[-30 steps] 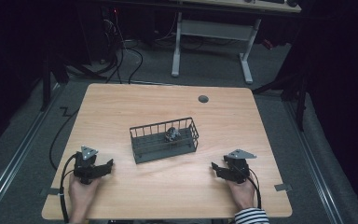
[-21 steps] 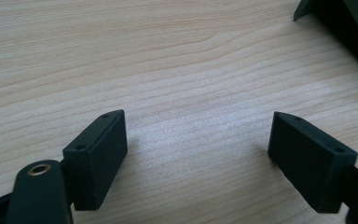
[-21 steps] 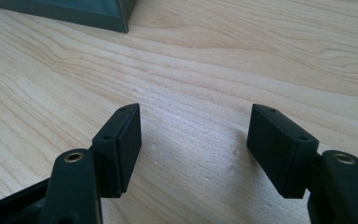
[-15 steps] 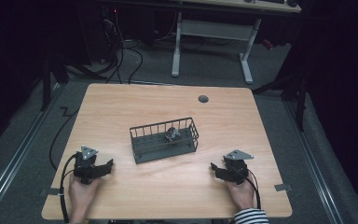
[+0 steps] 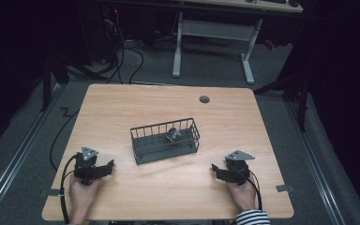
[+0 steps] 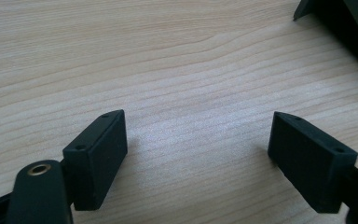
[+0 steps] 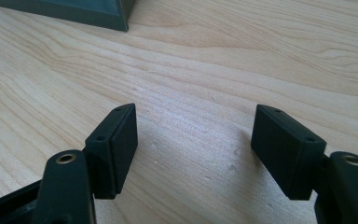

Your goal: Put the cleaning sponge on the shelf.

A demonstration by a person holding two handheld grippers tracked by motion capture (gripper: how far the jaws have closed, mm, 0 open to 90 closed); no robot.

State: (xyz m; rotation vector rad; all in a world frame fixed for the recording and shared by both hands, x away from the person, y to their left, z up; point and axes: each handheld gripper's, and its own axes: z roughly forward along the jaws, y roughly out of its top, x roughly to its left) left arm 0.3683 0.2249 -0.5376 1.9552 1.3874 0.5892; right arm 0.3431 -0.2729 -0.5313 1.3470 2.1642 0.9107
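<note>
Both tongs, left (image 5: 107,165) and right (image 5: 214,168), spread, empty on worktop (image 5: 122,112); right just been opening. Risk: snagging wire basket (image 5: 165,139) bars, tipping it (small object (image 5: 173,134) inside).

High view looking down and forward over the whole table (image 5: 122,108) from above, both gripper views hugging the wood super close, each catching a corner of the wire basket (image 5: 165,140) mid-table.

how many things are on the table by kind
wire basket: 1
small grey object inside the basket: 1
grippers, left gripper and right gripper, both open with nothing between the fingers: 2
round dark grommet in the tabletop: 1
total: 5
</note>
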